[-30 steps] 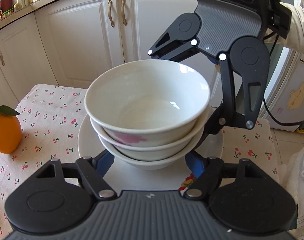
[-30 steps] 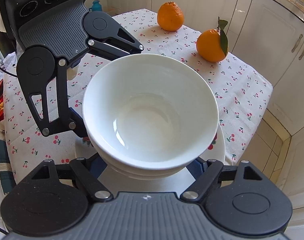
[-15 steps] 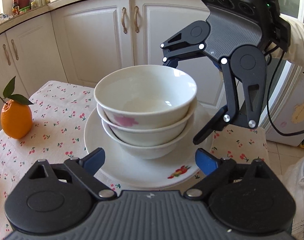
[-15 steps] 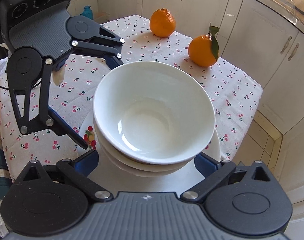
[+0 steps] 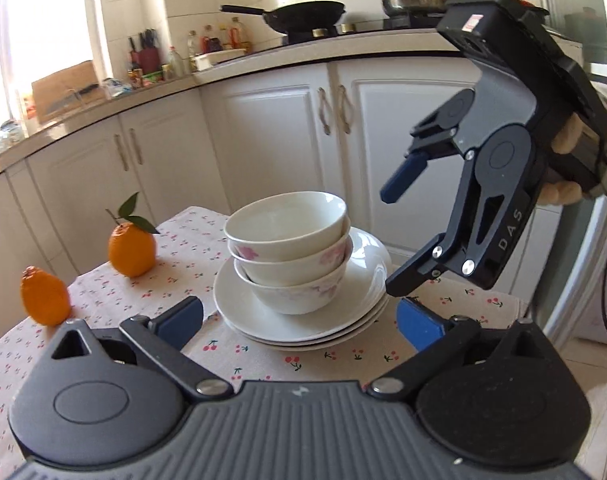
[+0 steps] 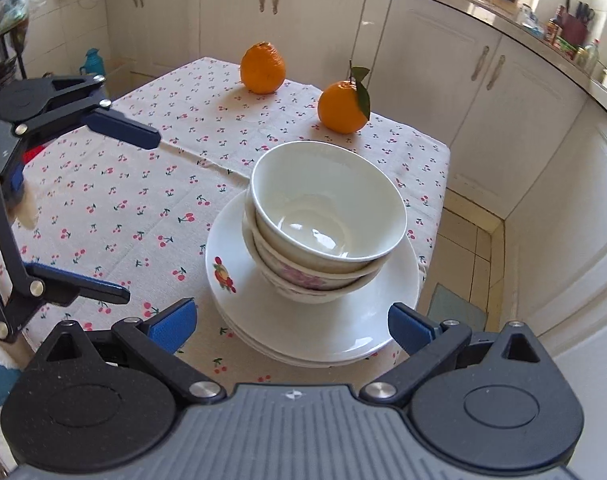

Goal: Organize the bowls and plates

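Note:
Three white bowls (image 5: 289, 254) are nested in a stack on a stack of white plates (image 5: 355, 308) on the cherry-print tablecloth. They also show in the right wrist view, the bowls (image 6: 323, 220) on the plates (image 6: 343, 320). My left gripper (image 5: 299, 320) is open and empty, a little back from the plates' near rim. My right gripper (image 6: 289, 322) is open and empty, back from the plates on the opposite side. Each gripper shows in the other's view, raised above the table: the right gripper (image 5: 391, 244) and the left gripper (image 6: 139, 216).
Two oranges (image 6: 262, 67) (image 6: 342, 107) stand on the far part of the table (image 6: 103, 184); one has a leaf. White kitchen cabinets (image 5: 287, 136) surround the table. The table edge (image 6: 443, 200) drops to the tiled floor just beyond the plates.
Both grippers have pulled back and up, away from the stack of bowls and plates. Their jaws no longer flank the stack. The stack stays in place.

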